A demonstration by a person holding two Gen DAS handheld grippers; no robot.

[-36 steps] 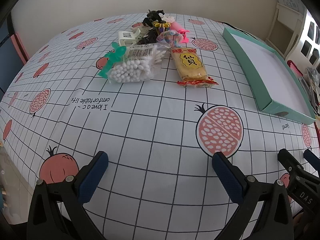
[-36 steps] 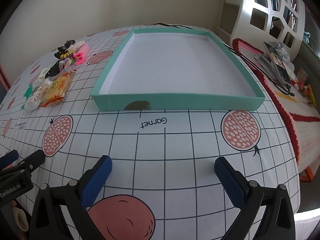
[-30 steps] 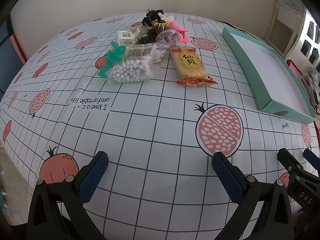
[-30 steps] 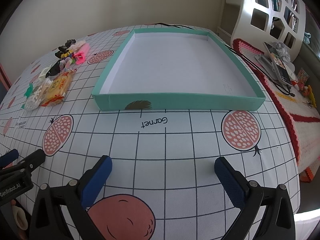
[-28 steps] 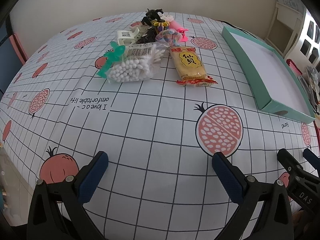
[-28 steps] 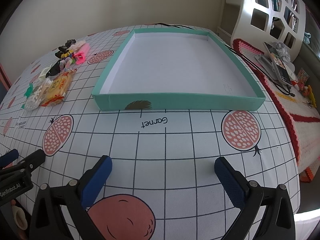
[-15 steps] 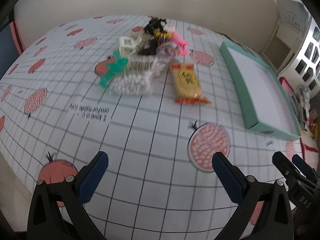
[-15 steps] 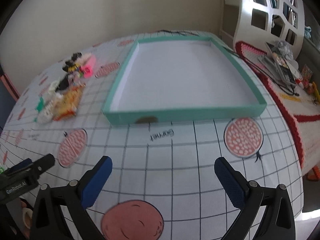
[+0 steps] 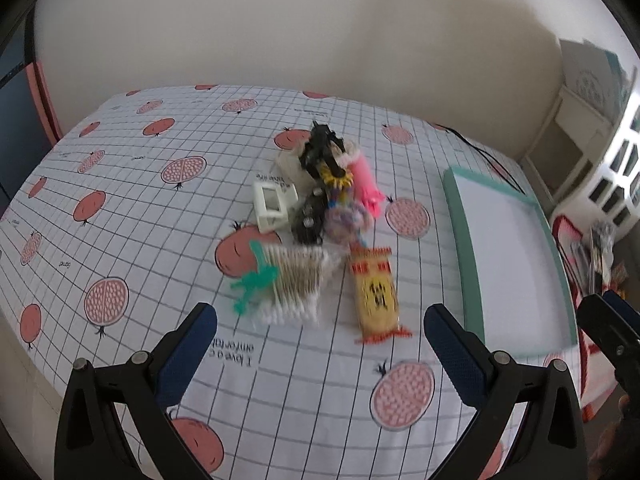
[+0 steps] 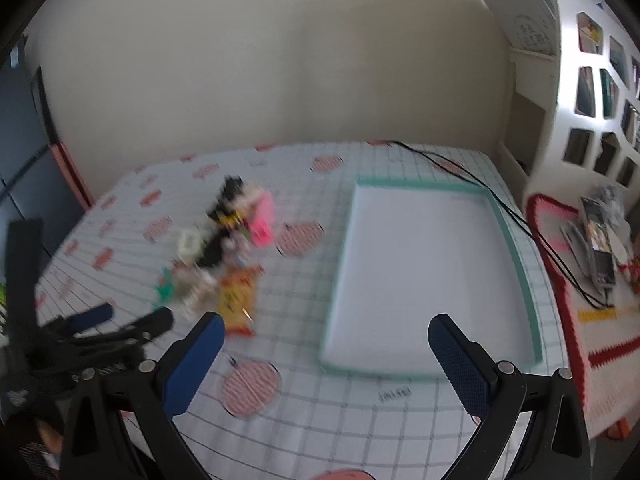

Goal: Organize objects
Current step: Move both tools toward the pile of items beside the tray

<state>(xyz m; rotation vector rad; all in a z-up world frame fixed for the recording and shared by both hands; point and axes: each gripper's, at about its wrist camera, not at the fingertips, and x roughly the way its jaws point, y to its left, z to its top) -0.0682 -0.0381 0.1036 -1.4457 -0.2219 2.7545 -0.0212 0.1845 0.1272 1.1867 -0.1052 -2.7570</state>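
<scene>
A pile of small things lies mid-table: a bag of cotton swabs (image 9: 294, 286) with a green clip, a yellow snack packet (image 9: 376, 294), a white clip (image 9: 272, 206), a pink clip (image 9: 366, 184) and black hair clips (image 9: 322, 148). The pile also shows in the right wrist view (image 10: 230, 248), blurred. A teal tray (image 9: 464, 240) with a white floor stands to the right, empty; it also shows in the right wrist view (image 10: 520, 264). My left gripper (image 9: 320, 344) is open and empty, raised in front of the pile. My right gripper (image 10: 326, 354) is open and empty, raised in front of the tray.
The table carries a white grid cloth (image 9: 140, 184) with pomegranate prints. A black cable (image 10: 460, 168) runs past the tray's far corner. A white shelf unit (image 10: 592, 92) stands at the right, with a red-edged mat (image 10: 576, 280) holding clutter.
Both grippers have risen and pulled back from the table, so the pile and tray look smaller and farther. The right view has swung left. Nothing on the table has moved.
</scene>
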